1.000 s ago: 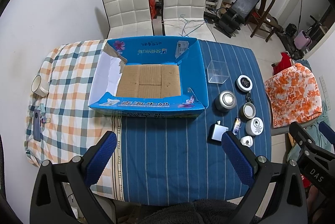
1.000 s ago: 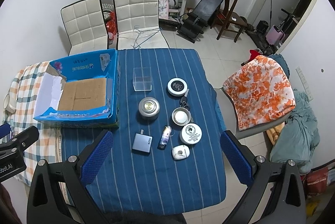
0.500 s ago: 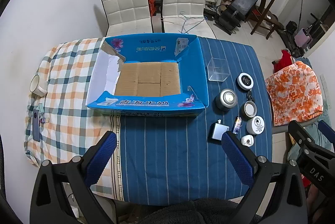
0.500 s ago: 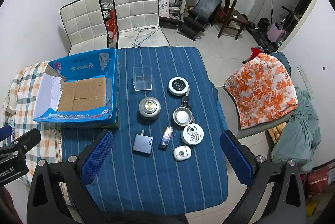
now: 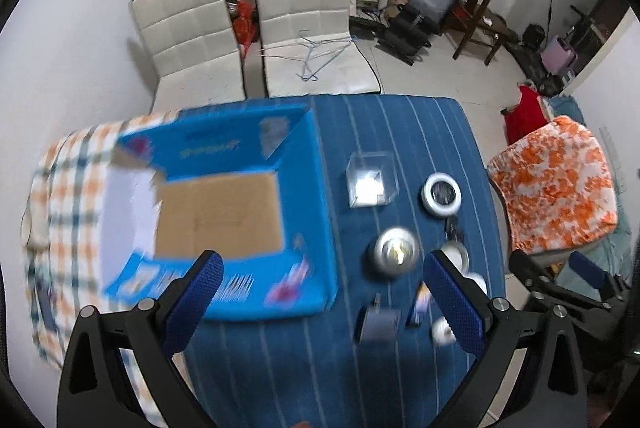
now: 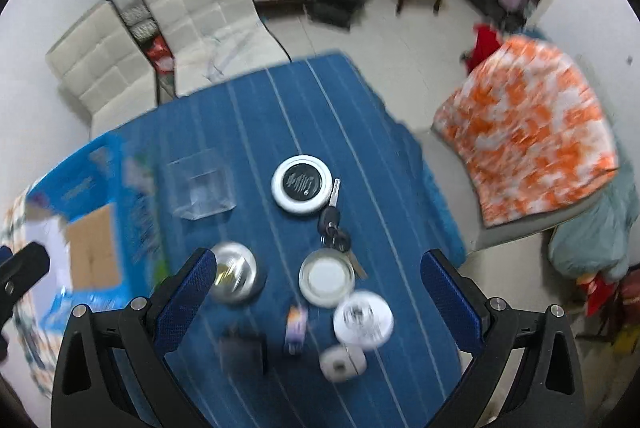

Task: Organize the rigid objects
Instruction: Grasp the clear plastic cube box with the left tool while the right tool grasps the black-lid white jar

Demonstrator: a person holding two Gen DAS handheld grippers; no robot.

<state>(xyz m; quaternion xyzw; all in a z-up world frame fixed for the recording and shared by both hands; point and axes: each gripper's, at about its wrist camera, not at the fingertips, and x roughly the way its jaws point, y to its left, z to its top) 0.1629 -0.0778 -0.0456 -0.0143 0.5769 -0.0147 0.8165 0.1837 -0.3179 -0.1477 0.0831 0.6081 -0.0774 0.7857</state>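
An open blue cardboard box (image 5: 308,187) with a brown floor sits on the left of the table; it also shows in the right wrist view (image 6: 92,187). To its right on the blue striped cloth lie a clear plastic cube (image 6: 200,187), a white-rimmed black round tin (image 6: 302,183), keys (image 6: 334,228), a silver round tin (image 6: 236,272), an open small tin (image 6: 326,282), a white jar (image 6: 362,316), a grey charger (image 6: 242,350), a small lighter (image 6: 296,324) and a small white device (image 6: 342,364). My left gripper (image 5: 324,300) and right gripper (image 6: 320,300) are open and empty above the table.
Two white chairs (image 5: 248,35) stand behind the table. An orange-patterned chair (image 6: 532,131) stands at the right. Gym equipment (image 5: 420,3) lines the back wall. A checked cloth (image 5: 60,195) covers the table's left end.
Both grippers have moved forward and down toward the table, the left one shifting right toward the small objects. Both views are blurred by motion. Both stay open.
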